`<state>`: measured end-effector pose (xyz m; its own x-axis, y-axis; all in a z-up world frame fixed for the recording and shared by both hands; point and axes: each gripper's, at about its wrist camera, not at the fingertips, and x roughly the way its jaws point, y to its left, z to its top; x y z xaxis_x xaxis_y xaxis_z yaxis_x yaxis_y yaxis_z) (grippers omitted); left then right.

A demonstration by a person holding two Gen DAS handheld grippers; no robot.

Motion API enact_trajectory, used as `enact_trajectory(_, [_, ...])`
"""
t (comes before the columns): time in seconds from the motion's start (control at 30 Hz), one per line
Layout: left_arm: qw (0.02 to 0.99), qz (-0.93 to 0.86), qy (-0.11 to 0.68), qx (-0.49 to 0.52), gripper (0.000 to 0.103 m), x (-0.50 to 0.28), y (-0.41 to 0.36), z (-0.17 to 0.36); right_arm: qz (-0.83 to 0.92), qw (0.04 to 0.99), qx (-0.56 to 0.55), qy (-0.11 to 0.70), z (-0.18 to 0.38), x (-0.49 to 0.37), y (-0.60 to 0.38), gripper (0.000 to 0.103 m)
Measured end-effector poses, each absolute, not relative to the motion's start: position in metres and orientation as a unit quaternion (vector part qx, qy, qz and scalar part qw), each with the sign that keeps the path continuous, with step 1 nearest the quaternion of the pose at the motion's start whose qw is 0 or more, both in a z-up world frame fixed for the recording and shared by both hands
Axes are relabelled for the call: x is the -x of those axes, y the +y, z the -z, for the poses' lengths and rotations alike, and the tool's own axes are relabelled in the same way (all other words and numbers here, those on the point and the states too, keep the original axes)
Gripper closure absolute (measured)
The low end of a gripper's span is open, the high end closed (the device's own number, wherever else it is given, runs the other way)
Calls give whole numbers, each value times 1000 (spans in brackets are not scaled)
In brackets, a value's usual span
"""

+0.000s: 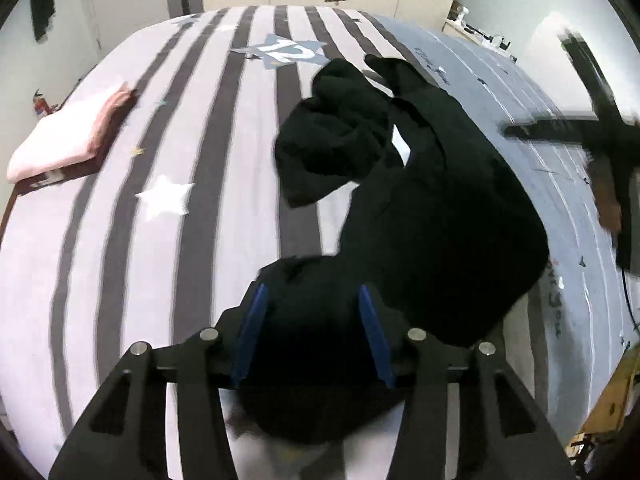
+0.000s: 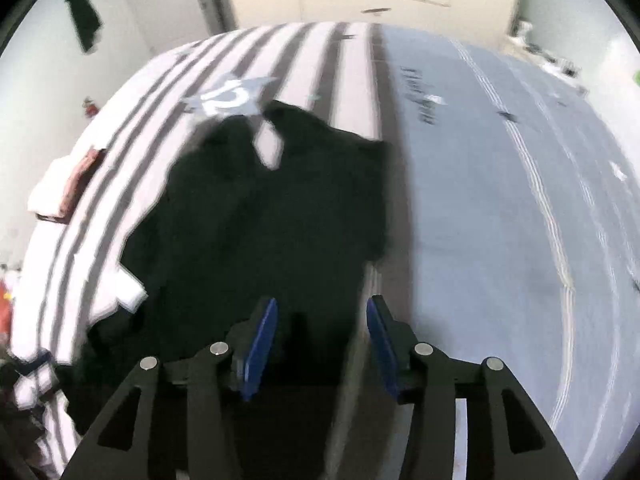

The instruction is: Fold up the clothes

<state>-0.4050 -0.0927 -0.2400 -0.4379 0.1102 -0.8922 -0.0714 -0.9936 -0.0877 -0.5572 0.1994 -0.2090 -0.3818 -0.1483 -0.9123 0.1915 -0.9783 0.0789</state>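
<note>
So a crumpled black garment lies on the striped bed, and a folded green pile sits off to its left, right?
Not quite: the folded pile is pink and white, not green, as the left wrist view shows. The black garment does lie crumpled on the striped bed, with the pile to its left.

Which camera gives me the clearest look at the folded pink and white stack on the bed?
The left wrist view: the folded stack lies sharp and whole at the left of the striped bedspread. The right wrist view shows it only as a smaller, motion-blurred patch near the left edge.
</note>
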Motion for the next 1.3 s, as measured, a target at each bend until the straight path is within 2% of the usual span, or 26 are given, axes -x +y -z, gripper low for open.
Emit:
enact_trajectory(0.07, [62, -843, 1, 535, 62, 409, -76, 255, 822, 125, -555, 19, 216, 584, 177, 58])
enact_trajectory(0.1, [65, -839, 12, 541, 77, 411, -68, 263, 818, 137, -559, 19, 219, 597, 166, 57])
enact_trajectory(0.17, [65, -830, 26, 554, 97, 413, -57, 275, 808, 144, -571, 21, 223, 612, 152, 57])
enact_trajectory(0.3, [77, -831, 20, 551, 99, 401, -45, 271, 804, 157, -572, 34, 223, 613, 140, 57])
enact_trajectory(0.47, [138, -832, 38, 535, 99, 348, -8, 249, 804, 171, -568, 49, 223, 590, 138, 57])
enact_trajectory(0.6, [188, -809, 60, 553, 99, 293, 29, 253, 785, 175, -594, 7, 235, 547, 170, 53])
enact_trajectory(0.8, [203, -779, 110, 583, 99, 235, 56, 277, 762, 162, -626, -36, 242, 505, 204, 49])
enact_trajectory(1.0, [196, -782, 124, 578, 99, 223, 50, 281, 771, 169, -615, 9, 233, 512, 171, 46])
enact_trajectory(1.17, [161, -789, 65, 590, 98, 227, 23, 276, 770, 164, -613, 60, 238, 530, 123, 46])
enact_trajectory(1.3, [104, -791, -2, 603, 98, 226, -22, 273, 756, 144, -632, 96, 266, 543, 94, 46])
